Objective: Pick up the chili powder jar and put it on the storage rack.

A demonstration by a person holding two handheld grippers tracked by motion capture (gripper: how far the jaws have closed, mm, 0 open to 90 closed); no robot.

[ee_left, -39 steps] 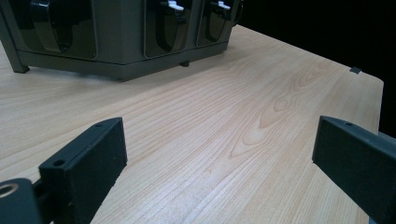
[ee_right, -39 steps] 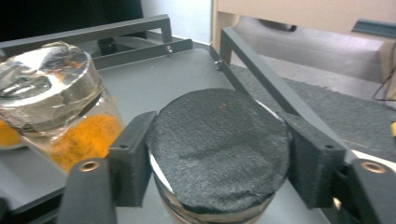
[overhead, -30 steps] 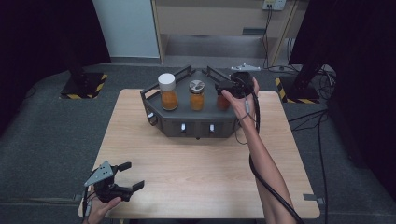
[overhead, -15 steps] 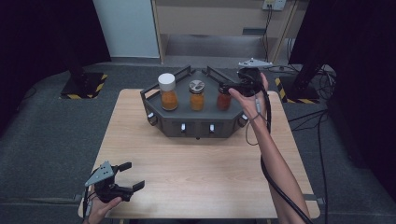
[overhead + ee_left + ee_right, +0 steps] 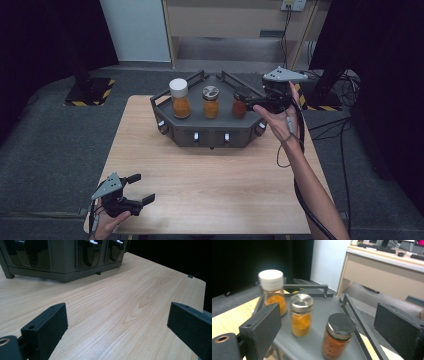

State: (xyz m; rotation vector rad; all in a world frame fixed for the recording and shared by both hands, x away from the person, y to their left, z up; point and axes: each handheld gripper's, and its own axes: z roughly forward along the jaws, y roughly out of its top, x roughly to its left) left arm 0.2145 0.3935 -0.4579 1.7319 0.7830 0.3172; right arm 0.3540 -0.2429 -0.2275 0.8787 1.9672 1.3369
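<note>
Three spice jars stand in a row on the grey rack (image 5: 212, 135) at the far middle of the counter (image 5: 220, 180). At the row's 9 o'clock end is the white-capped jar (image 5: 179, 97) of orange powder, in the middle the silver-lidded jar (image 5: 210, 101), and at the 3 o'clock end the dark-lidded jar (image 5: 239, 105) of reddish powder. All three are upright and stand apart from one another.

In the high view the right claw (image 5: 252, 102) hangs just beside the dark-lidded jar, at its 3 o'clock, above the rack's right rail. Its jaws are spread wide and have just been opening a little further, with nothing clamped between them. In the right gripper view the dark-lidded jar (image 5: 338, 336) sits low between the two jaws but farther off than their tips, and neither pad touches it; the silver-lidded jar (image 5: 301, 314) and the white-capped jar (image 5: 272, 291) stand beyond it toward 10 o'clock.

At the counter's near edge, around 7 o'clock from the rack and well apart from it, the left claw (image 5: 139, 189) rests in the person's hand with its jaws released. In the left gripper view bare wood lies between the jaws, with the rack's front (image 5: 62, 260) toward 11 o'clock.
</note>
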